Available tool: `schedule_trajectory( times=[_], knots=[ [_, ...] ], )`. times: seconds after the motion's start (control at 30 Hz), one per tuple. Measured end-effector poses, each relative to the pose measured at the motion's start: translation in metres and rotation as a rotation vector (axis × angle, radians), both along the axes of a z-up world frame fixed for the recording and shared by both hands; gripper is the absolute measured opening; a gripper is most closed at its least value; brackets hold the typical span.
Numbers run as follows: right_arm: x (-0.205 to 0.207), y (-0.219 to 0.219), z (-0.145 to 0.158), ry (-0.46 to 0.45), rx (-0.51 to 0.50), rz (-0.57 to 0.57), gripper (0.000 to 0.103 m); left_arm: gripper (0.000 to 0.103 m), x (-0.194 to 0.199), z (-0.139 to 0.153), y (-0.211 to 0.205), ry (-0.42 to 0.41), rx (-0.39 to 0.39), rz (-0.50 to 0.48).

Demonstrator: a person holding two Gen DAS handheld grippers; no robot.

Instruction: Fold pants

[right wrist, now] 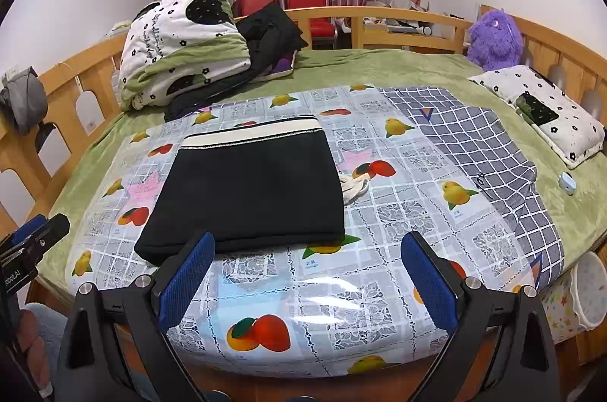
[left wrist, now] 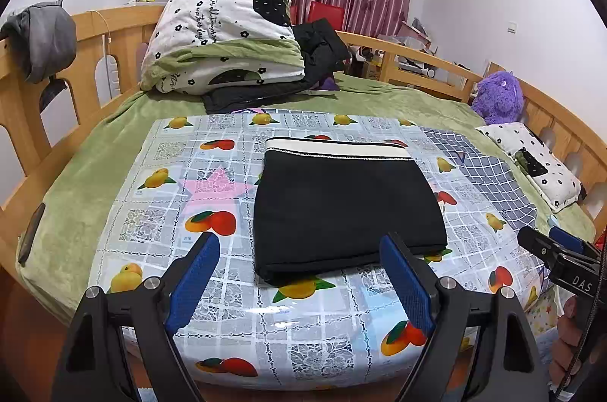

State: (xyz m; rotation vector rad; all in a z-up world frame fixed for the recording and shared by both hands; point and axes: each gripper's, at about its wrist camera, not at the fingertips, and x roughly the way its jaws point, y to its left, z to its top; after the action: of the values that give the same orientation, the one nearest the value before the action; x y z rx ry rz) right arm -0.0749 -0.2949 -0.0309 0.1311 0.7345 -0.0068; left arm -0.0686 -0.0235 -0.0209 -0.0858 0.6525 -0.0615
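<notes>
Both the left tool (left wrist: 299, 269) and right tool (right wrist: 307, 269) gape empty at the bed's near edge (right wrist: 303, 369); black pants (left wrist: 345, 208) lie folded square, white waistband far.

The left gripper (left wrist: 299, 256) is held low and level, its two fingers spread wide apart, and nothing is gripped between the blue pads (left wrist: 195, 278). The right gripper (right wrist: 307, 254) is held in the same way, with the fingers wide apart and the blue pads (right wrist: 428, 282) bare. The two grippers are kept side by side, well apart, both pointed forward. Part of the hand (left wrist: 569, 326) behind the right gripper is seen at the edge of the left wrist view.
</notes>
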Motion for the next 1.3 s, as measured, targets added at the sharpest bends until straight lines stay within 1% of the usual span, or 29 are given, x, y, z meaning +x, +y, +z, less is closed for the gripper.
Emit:
schedule_trajectory(
  times=[1.3],
  knots=[
    [-0.0009, 0.0026, -0.0007, 0.001, -0.001, -0.004, 0.097, 0.086, -0.0004, -0.0005, 0.0004, 0.000, -0.005, 0.000]
  ],
)
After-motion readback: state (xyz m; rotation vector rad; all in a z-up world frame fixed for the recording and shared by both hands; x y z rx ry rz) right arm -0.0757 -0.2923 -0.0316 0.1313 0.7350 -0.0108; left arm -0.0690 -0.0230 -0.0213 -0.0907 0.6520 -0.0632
